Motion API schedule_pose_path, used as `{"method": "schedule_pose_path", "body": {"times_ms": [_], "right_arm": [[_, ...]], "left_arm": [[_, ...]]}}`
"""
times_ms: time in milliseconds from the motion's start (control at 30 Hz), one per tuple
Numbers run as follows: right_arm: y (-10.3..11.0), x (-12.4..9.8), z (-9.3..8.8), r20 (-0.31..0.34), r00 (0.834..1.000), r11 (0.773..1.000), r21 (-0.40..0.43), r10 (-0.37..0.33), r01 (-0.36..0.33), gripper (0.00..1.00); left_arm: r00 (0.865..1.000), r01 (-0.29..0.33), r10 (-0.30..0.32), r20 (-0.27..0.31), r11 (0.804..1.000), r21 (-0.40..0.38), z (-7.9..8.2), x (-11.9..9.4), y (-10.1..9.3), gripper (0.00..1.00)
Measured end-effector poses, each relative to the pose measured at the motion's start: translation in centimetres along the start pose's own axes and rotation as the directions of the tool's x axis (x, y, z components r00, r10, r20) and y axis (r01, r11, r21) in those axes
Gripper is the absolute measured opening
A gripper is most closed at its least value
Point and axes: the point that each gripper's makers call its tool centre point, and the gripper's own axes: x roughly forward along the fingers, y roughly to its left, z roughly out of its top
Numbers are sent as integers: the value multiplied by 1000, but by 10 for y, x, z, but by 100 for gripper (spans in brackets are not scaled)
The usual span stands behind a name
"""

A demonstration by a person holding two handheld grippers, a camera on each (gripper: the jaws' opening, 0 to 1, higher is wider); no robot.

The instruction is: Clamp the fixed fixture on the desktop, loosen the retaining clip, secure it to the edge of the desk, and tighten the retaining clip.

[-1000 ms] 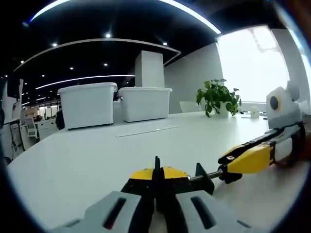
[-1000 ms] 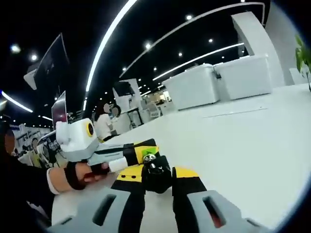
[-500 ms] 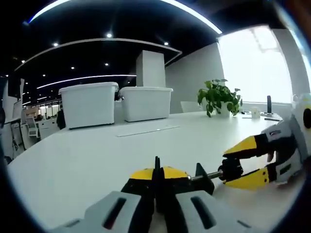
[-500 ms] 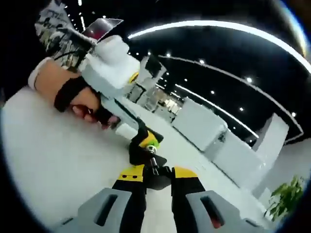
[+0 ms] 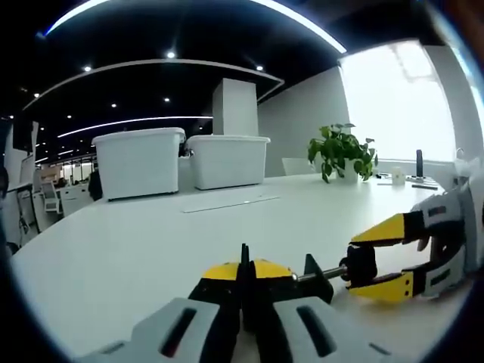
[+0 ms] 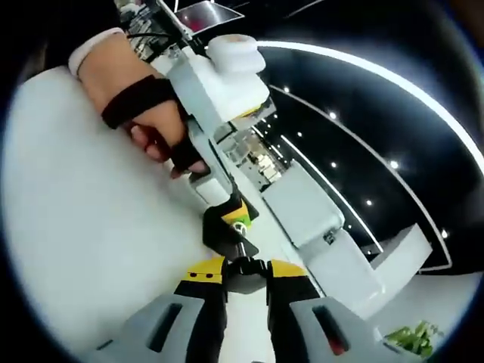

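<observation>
So the left gripper [image 5: 243, 283], the one with yellow-tipped black jaws, is clenching down on the black metal clamp fixture [image 5: 306, 278] sitting on the white desktop [image 5: 151, 249]. In the left gripper view its jaws are pressed tight together around the fixture's upright black plate, with the threaded silver screw rod [image 5: 329, 272] poking out toward the right.

At the end of that rod there's the black round retaining knob [image 5: 361, 263], and the right gripper [image 5: 382, 257] is coming in from the right with its yellow jaws straddling that knob, one above and one below. Whether they're squeezing it is hard to say from there.

In the right gripper view, the right gripper [image 6: 245, 272] is looking straight down the rod, and its jaws are closing on the black knob [image 6: 243, 266] between the yellow tips, looks like a proper grasp. Beyond it the left gripper's white body [image 6: 219, 91] is being held by a hand [image 6: 144, 113] wearing a black strap.

Further back on the desk, two white plastic storage bins [image 5: 181, 160] and a green potted plant [image 5: 340, 151] are sitting well apart from the action.
</observation>
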Motion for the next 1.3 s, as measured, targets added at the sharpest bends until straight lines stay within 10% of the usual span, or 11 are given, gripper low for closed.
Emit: {"method": "schedule_pose_path", "body": {"times_ms": [100, 267, 633, 1000, 1133, 1300], "right_arm": [[2, 2, -1, 5, 1000, 995, 95, 27, -27, 23], [-14, 1, -4, 33, 999, 887, 460, 34, -45, 42], [-11, 3, -20, 51, 990, 501, 859, 133, -111, 51], [-12, 9, -25, 33, 992, 482, 872, 120, -87, 42], [-7, 9, -26, 36, 987, 413, 905, 157, -99, 26], [-7, 10, -23, 27, 989, 488, 868, 143, -94, 24]], "left_arm": [[1000, 1, -1, 0, 1000, -3, 0, 0, 0, 4], [1000, -1, 1, 1, 1000, -3, 0, 0, 0, 4], [1000, -2, 2, 2, 1000, -1, 0, 0, 1, 4], [1000, -2, 2, 1, 1000, -2, 0, 0, 1, 4], [1000, -2, 2, 0, 1000, -8, 0, 0, 0, 4], [1000, -5, 5, 0, 1000, -11, 0, 0, 1, 4]]}}
